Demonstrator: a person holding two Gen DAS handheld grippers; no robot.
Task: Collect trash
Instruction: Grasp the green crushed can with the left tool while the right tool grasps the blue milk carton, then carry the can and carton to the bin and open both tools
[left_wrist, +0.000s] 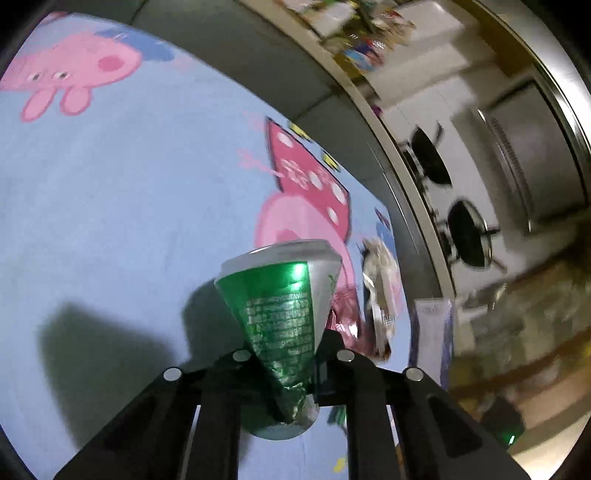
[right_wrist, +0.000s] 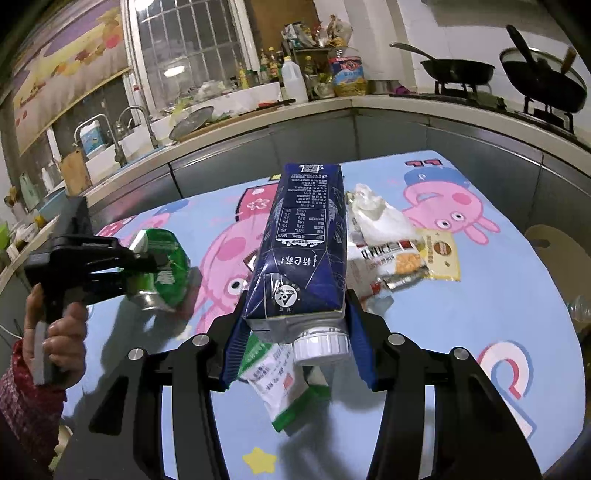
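Both tools were loaded above the blue cartoon tablecloth (right_wrist: 480, 314). The left gripper (left_wrist: 284, 373) was clamped on a crushed green can (left_wrist: 277, 314), and the right gripper (right_wrist: 295, 332) pinched a dark blue carton (right_wrist: 303, 251) near its white cap. Wrappers (right_wrist: 388, 251) lay on the cloth beyond the carton. I judged this the carrying step; next, each piece needed a bin, none in sight.

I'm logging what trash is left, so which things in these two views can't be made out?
- Left wrist view: wrappers behind the green can are motion-blurred and partly hidden by it.
- Right wrist view: green-and-white packet is half hidden under the blue carton and right gripper.
- Right wrist view: clear bottle is cut off by the image edge.
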